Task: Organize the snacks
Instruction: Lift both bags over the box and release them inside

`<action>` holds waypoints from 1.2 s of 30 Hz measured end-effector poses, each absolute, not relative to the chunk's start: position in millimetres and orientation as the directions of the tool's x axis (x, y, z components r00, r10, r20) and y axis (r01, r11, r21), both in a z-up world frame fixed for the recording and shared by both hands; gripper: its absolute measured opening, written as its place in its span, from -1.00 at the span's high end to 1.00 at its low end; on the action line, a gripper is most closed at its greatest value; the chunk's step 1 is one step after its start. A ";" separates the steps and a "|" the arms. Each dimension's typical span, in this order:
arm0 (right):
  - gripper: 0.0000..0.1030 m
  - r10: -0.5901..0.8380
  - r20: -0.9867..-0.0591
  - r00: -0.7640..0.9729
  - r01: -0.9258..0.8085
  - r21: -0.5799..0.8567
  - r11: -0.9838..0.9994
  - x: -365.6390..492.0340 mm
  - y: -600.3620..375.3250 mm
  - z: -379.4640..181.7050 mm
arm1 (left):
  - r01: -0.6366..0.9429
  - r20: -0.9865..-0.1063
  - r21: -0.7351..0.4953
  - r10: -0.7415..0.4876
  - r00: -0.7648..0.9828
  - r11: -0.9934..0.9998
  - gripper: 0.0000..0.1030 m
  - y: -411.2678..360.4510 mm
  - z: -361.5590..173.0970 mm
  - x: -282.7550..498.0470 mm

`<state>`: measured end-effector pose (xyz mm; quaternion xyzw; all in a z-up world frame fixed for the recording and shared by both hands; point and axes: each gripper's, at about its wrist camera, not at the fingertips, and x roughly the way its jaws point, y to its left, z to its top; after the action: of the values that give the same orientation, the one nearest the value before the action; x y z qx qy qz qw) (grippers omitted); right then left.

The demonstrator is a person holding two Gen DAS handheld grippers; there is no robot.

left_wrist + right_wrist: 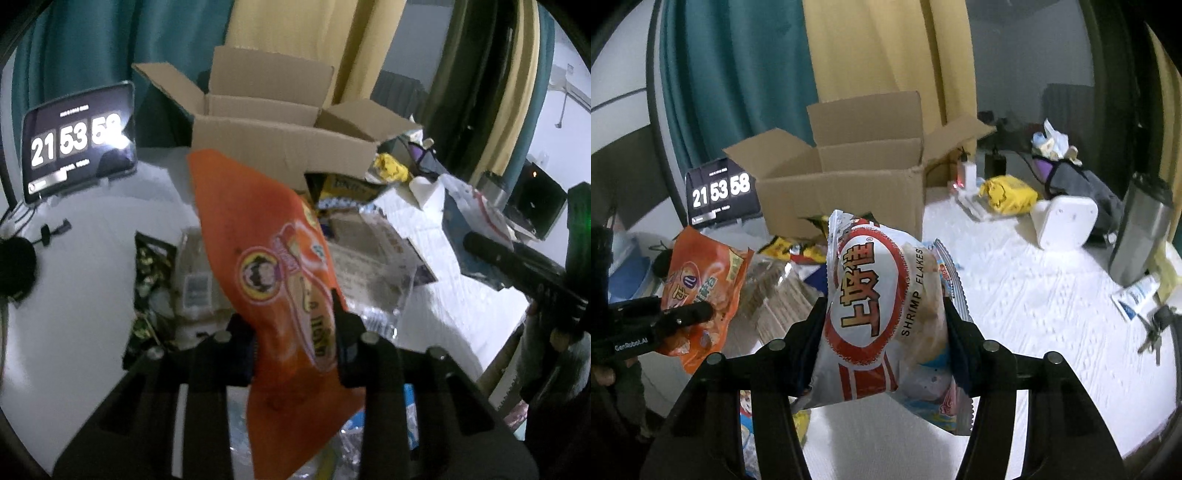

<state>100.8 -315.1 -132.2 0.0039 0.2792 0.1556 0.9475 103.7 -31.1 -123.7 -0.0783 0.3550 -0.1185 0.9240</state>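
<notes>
My left gripper [295, 332] is shut on an orange snack bag [269, 266] and holds it upright above the table; the same bag shows at the left of the right wrist view [701, 280]. My right gripper [886, 325] is shut on a white and red shrimp flakes bag [879, 314], with a light blue packet [945, 402] pressed behind it. An open cardboard box [280, 147] stands behind both bags, flaps up, and it also shows in the right wrist view [846, 188]. Several snack packets [192, 273] lie on the table in front of the box.
A tablet clock [79, 142] stands left of the box. A yellow packet [1010, 194], a white device [1063, 221], a steel flask [1141, 229] and a grey bag [1082, 177] lie on the white table cover [1034, 314] to the right. Curtains hang behind.
</notes>
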 end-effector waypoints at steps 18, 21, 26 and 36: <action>-0.18 0.315 -0.465 0.827 -0.324 0.062 0.944 144.3 -298.5 -95.5 | 0.140 -0.558 -0.166 -0.210 0.803 0.976 0.38 -6.2 -75.7 141.6; -0.18 0.315 -0.457 0.832 -0.326 0.057 0.944 154.5 -297.6 -90.6 | 0.141 -0.547 -0.154 -0.203 0.812 0.978 0.38 -4.3 -69.6 150.1; -0.18 0.319 -0.443 0.838 -0.332 0.051 0.942 170.3 -293.2 -82.6 | 0.144 -0.525 -0.131 -0.192 0.829 0.981 0.38 1.3 -59.3 169.3; -0.18 0.329 -0.429 0.841 -0.351 0.031 0.936 204.9 -283.9 -72.3 | 0.152 -0.489 -0.076 -0.169 0.856 0.986 0.38 7.8 -41.6 212.1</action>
<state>204.9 -283.9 -72.3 -0.0245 0.2190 0.1773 0.9592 212.1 7.8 -41.6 -0.0172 0.2551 -0.0833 0.9632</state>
